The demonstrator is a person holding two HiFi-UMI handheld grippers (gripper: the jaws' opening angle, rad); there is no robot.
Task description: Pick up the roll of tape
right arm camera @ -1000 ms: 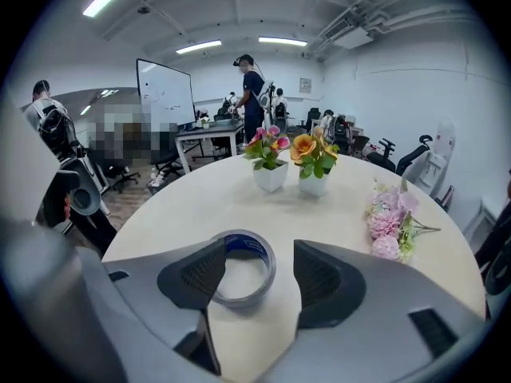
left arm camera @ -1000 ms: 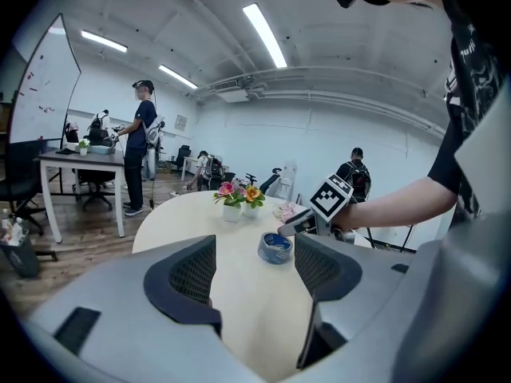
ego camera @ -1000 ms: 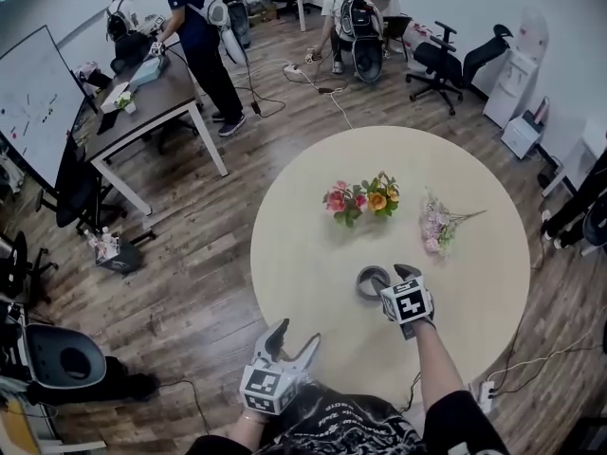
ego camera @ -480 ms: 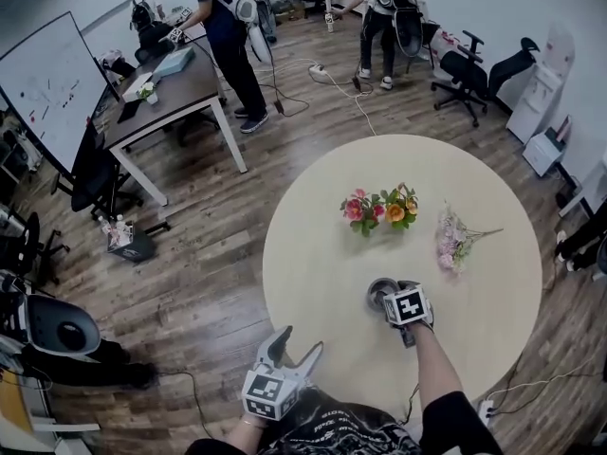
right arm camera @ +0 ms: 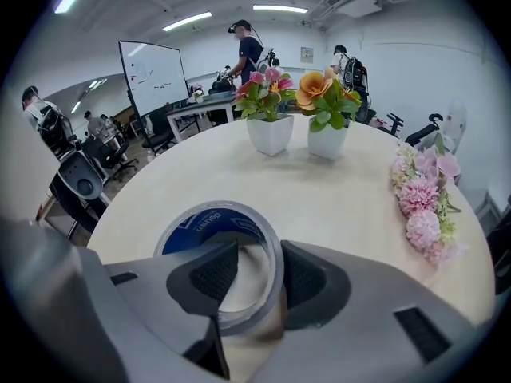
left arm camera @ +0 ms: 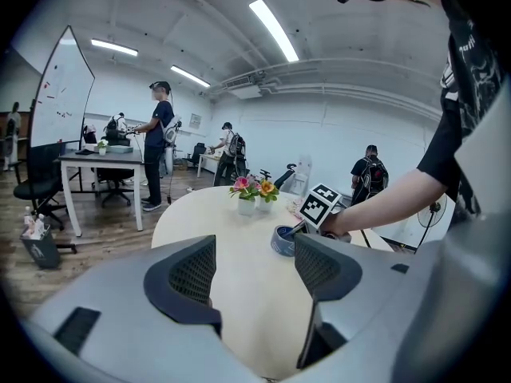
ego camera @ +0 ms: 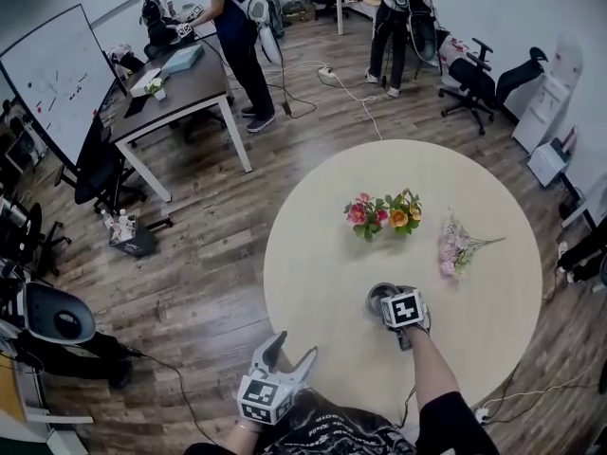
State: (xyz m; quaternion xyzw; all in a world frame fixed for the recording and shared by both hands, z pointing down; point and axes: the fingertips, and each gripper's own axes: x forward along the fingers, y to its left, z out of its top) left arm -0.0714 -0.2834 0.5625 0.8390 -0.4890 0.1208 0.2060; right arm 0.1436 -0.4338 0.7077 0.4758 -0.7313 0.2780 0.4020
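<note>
Hovering well short of the flower pots (ego camera: 384, 218), the left gripper (left arm camera: 255, 274) has its fingers wide, nothing in them. The roll of tape (right arm camera: 207, 222) lies flat on the counter (ego camera: 313, 254) near the pots. The right gripper (right arm camera: 254, 276) fingers are closing over its wall, one inside the core. Looks light, stiff, slick, so pinch the wall squarely.

We can read no word outright. The roll of tape (right arm camera: 201, 225) bears white lettering on its blue inner core — upside down to us and too blurred to spell out. The whiteboard (ego camera: 52, 88) carries small red and dark marks — too small to read.
</note>
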